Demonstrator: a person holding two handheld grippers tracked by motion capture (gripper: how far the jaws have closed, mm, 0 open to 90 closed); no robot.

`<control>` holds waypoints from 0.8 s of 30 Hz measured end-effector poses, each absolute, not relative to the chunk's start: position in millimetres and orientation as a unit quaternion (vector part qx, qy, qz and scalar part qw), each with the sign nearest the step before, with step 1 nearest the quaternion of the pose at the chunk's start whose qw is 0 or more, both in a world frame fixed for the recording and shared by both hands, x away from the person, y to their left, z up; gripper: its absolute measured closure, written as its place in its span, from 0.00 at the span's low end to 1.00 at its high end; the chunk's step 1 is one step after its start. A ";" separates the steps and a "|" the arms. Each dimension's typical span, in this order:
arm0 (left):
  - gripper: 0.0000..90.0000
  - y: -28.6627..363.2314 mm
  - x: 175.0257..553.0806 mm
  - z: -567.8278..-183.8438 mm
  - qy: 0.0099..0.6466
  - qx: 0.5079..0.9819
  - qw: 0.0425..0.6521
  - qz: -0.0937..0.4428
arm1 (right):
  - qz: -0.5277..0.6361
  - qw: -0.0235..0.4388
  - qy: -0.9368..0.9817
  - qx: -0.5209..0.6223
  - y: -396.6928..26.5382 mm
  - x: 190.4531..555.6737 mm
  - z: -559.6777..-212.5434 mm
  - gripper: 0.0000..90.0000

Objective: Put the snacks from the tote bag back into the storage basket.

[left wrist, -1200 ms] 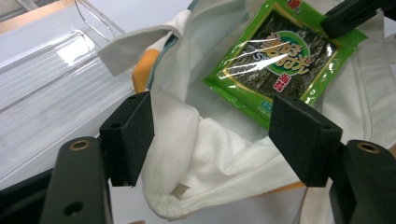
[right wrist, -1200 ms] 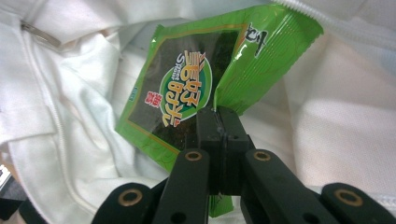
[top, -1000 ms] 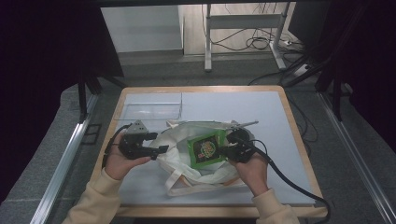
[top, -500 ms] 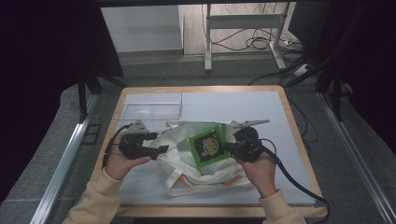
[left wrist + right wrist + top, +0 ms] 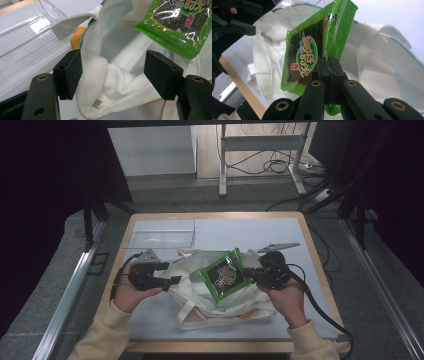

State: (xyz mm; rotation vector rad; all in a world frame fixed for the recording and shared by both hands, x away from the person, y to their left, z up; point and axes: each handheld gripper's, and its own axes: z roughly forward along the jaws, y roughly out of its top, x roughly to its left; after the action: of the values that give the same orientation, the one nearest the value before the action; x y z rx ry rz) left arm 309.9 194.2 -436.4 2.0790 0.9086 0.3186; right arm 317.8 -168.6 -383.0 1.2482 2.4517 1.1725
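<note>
Green seaweed snack packet (image 5: 223, 275): at frame centre in the high view, raised above the mouth of the white cloth bag (image 5: 200, 292) on the bench (image 5: 300, 232); judged light, thin, crinkly and slippery, contents brittle, so best pinched at the flat sealed edge. Right tool (image 5: 329, 66): jaws fully closed on the packet's edge. Left tool (image 5: 112, 72): jaws wide apart, soft bag rim lying slack between them, unpinched.
</note>
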 end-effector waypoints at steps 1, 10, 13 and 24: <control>0.35 194.3 310.1 -436.4 0.361 0.826 0.413 0.126 | 0.393 0.077 0.817 0.414 -169.5 318.2 -381.7 1.00; 0.35 194.1 312.6 -432.0 0.361 0.823 0.421 0.122 | 0.406 0.080 0.825 0.385 -178.5 327.4 -371.5 1.00; 0.35 192.7 313.3 -428.7 0.356 0.823 0.425 0.120 | 0.411 0.081 0.827 0.375 -179.7 330.8 -368.6 1.00; 0.35 185.5 321.9 -417.8 0.331 0.831 0.439 0.081 | 0.416 0.078 0.839 0.342 -174.1 344.2 -368.4 1.00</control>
State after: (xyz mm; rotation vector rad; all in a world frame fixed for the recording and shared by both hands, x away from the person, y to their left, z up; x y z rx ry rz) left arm 321.9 185.5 -417.8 2.0651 0.8228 0.2010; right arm 344.2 -174.1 -368.4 1.0246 2.5126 1.2464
